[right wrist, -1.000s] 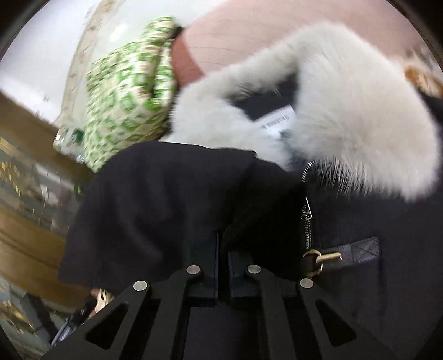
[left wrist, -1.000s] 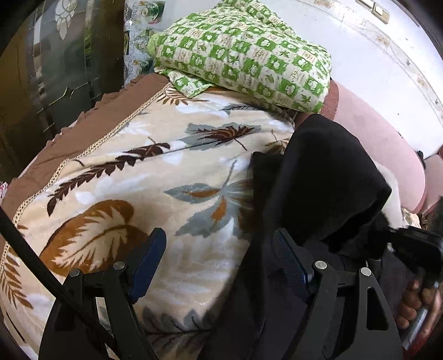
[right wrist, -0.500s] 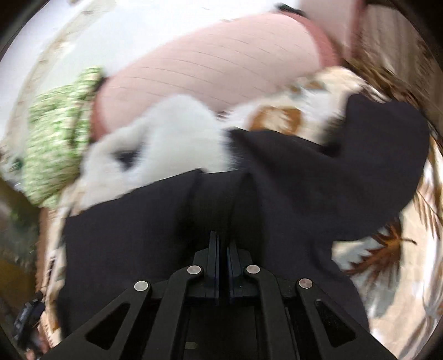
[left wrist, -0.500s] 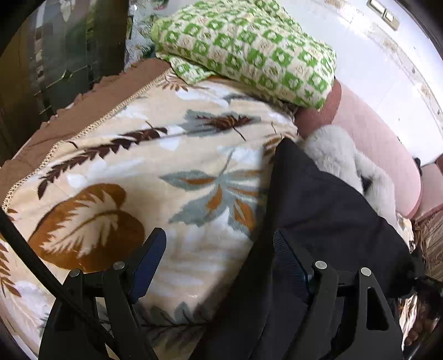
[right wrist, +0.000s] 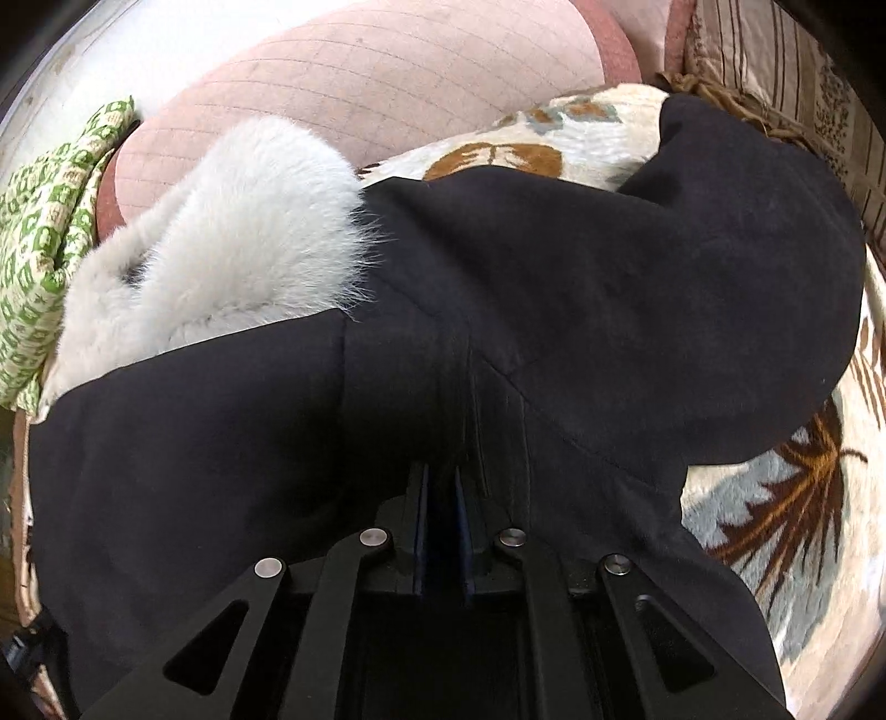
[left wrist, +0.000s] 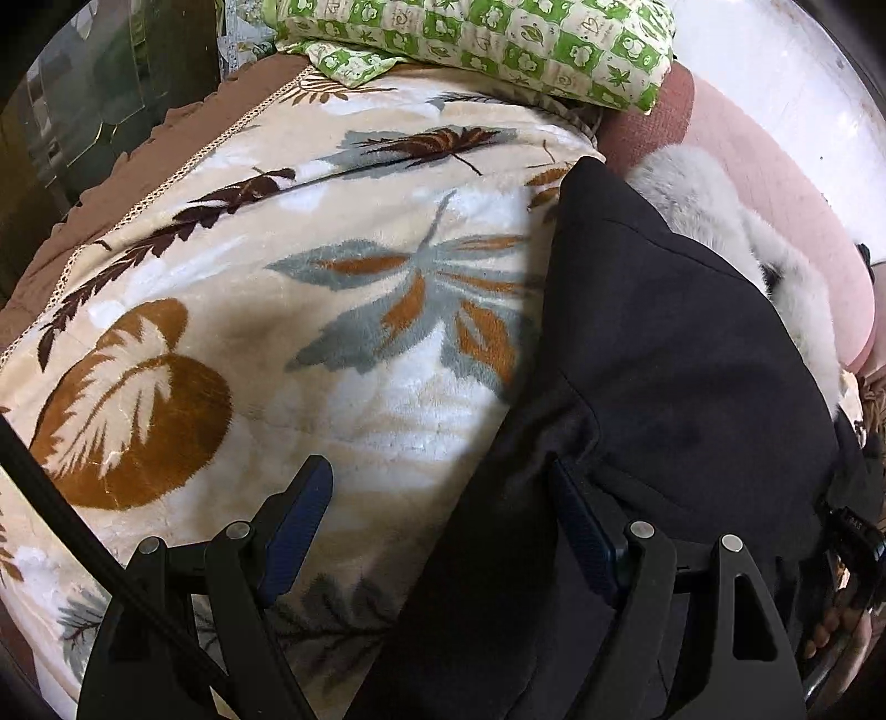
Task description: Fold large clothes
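Note:
A large black coat (left wrist: pixel 664 343) with a white fur collar (left wrist: pixel 714 221) lies on a leaf-patterned blanket (left wrist: pixel 277 288). My left gripper (left wrist: pixel 437 498) is open and empty, straddling the coat's left edge near the camera. In the right wrist view the coat (right wrist: pixel 554 266) and its fur collar (right wrist: pixel 232 232) fill the frame. My right gripper (right wrist: pixel 441 476) is shut on a fold of the black coat, which hides its fingertips.
A green checked quilt (left wrist: pixel 498 39) is piled at the far end of the bed. A pink padded headboard (right wrist: pixel 376 72) stands behind the fur collar. A dark cabinet (left wrist: pixel 83 99) is at the far left. A striped cushion (right wrist: pixel 786 61) is at the far right.
The right gripper has carried the coat fold across, so the black fabric now lies flatter and covers the zipper and label. The left gripper has moved closer over the blanket, staying open.

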{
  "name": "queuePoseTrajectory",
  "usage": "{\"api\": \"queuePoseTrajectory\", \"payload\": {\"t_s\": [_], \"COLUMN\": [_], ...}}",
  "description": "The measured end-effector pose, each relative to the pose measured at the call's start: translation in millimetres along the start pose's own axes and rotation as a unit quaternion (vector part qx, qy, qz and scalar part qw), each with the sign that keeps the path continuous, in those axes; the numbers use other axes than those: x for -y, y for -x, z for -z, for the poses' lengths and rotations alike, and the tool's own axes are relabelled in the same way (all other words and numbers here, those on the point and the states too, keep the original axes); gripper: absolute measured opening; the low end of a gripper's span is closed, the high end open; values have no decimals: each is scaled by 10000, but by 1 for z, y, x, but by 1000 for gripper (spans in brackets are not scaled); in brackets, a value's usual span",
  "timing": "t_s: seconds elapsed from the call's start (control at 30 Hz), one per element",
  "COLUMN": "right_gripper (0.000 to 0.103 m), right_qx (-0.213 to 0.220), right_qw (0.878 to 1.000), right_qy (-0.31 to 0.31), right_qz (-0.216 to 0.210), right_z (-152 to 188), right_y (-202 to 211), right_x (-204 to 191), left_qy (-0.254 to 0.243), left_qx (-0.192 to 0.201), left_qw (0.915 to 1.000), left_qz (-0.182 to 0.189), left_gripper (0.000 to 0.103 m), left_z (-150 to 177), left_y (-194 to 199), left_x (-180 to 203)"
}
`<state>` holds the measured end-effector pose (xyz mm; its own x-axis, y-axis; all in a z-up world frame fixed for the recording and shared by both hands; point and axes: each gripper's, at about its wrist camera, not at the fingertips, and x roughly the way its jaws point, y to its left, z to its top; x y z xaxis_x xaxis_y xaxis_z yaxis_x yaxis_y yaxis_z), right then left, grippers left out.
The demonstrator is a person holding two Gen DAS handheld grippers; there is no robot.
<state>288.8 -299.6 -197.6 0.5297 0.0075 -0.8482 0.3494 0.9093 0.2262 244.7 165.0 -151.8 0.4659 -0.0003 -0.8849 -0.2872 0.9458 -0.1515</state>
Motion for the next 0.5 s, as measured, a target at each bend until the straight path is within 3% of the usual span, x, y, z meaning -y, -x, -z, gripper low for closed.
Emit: {"api": "queuePoseTrajectory", "payload": {"t_s": [0.1, 0.17, 0.23, 0.33, 0.5], "right_gripper": [10, 18, 51, 82, 84], "right_qx": [16, -158, -67, 593, 892], "right_qw": [9999, 9990, 9981, 9979, 9959], "right_qy": [111, 347, 470, 238, -84], "right_qz": [67, 240, 400, 63, 78], "right_z": [-3, -10, -19, -27, -23], "right_y": [-3, 3, 19, 75, 127], "right_x": [-4, -8, -7, 14, 80], "left_qy": [23, -22, -68, -246, -559], "left_qx": [12, 114, 248, 560, 763], "left_qw": [10000, 9999, 9996, 9978, 9939], "left_qz": [0, 46, 106, 252, 575], "left_gripper": [79, 79, 79, 79, 79], "left_z": [1, 3, 6, 14, 34], "left_y": [5, 14, 24, 46, 66], "left_x": [2, 6, 10, 22, 53]}}
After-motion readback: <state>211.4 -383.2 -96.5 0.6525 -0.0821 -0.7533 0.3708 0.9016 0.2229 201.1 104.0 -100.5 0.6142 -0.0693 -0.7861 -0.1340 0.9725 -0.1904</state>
